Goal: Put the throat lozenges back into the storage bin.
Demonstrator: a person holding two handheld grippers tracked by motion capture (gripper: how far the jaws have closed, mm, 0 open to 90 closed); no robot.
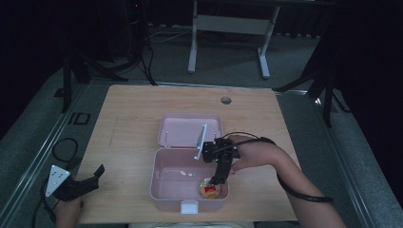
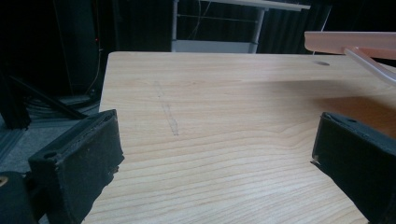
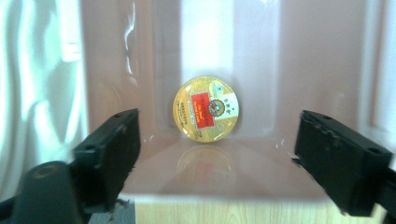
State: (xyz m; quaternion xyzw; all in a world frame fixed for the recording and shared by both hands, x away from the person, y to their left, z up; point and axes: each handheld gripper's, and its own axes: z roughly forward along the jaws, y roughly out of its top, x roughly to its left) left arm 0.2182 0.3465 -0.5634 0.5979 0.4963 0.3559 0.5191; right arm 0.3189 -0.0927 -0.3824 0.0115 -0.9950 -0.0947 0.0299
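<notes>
Wooden table (image 1: 128, 118) bearing an open pink box (image 1: 166, 183), its lid (image 1: 183, 128) thrown back flat on the far side and a white latch (image 1: 189, 207) on the near wall. The person's right forearm enters from the lower right, bent at the elbow, the hand (image 1: 254, 154) held over the box's right rim with the right gripper (image 1: 217, 179) angled down into the interior; its jaws stand wide apart and grip nothing. The left hand rests at the table's near-left corner, its left gripper (image 1: 90, 178) lying low and pointing across the bare wood, jaws likewise spread wide (grey three-cornered plate uppermost). A small round gold tin (image 3: 206, 108) with a red label lies on the box floor in the near-right corner, between and beyond the right jaws, untouched.
</notes>
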